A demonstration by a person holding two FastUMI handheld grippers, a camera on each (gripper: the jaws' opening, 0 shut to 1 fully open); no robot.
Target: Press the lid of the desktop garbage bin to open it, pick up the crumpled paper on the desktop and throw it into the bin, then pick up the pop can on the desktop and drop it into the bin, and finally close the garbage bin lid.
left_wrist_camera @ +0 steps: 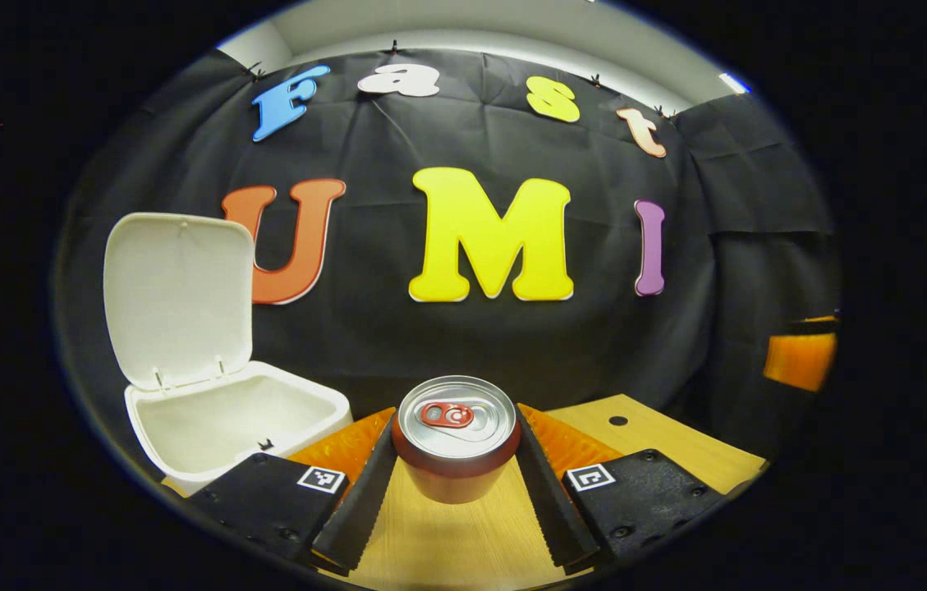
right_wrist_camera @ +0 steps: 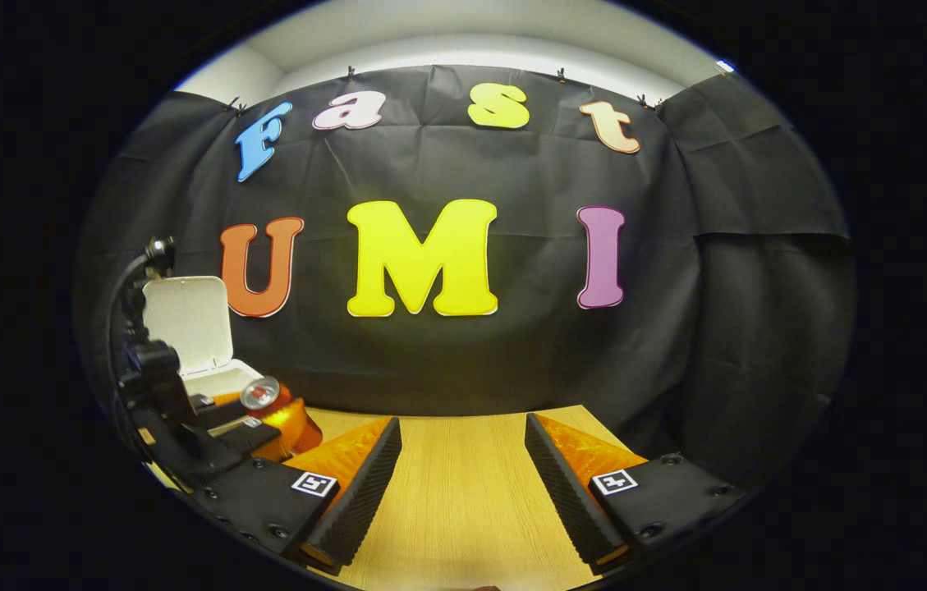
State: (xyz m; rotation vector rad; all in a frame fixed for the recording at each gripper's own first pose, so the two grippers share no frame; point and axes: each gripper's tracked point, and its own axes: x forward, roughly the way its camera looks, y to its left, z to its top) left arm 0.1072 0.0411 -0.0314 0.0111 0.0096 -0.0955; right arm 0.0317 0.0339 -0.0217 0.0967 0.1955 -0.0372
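The left gripper (left_wrist_camera: 456,484) has the pop can (left_wrist_camera: 456,439) upright between its two fingers, both pads pressing its sides, so it is clamped on the can. The can's long axis stands vertical, its pull tab facing up; it looks raised a little off the wooden desk (left_wrist_camera: 668,447), though that is hard to be sure of. No brand or writing can be read on the can.

Farther ahead and to the left of that gripper sits the white bin (left_wrist_camera: 233,419), its lid (left_wrist_camera: 177,300) swung up and standing open. The coming move would seem to be a carry left and forward until the can hangs over the opening.

The right gripper (right_wrist_camera: 463,484) is spread wide and holds nothing above bare desk. Well off to its left, in the right gripper view, the left gripper and can show beside the bin, so the left hand is much the nearer one.
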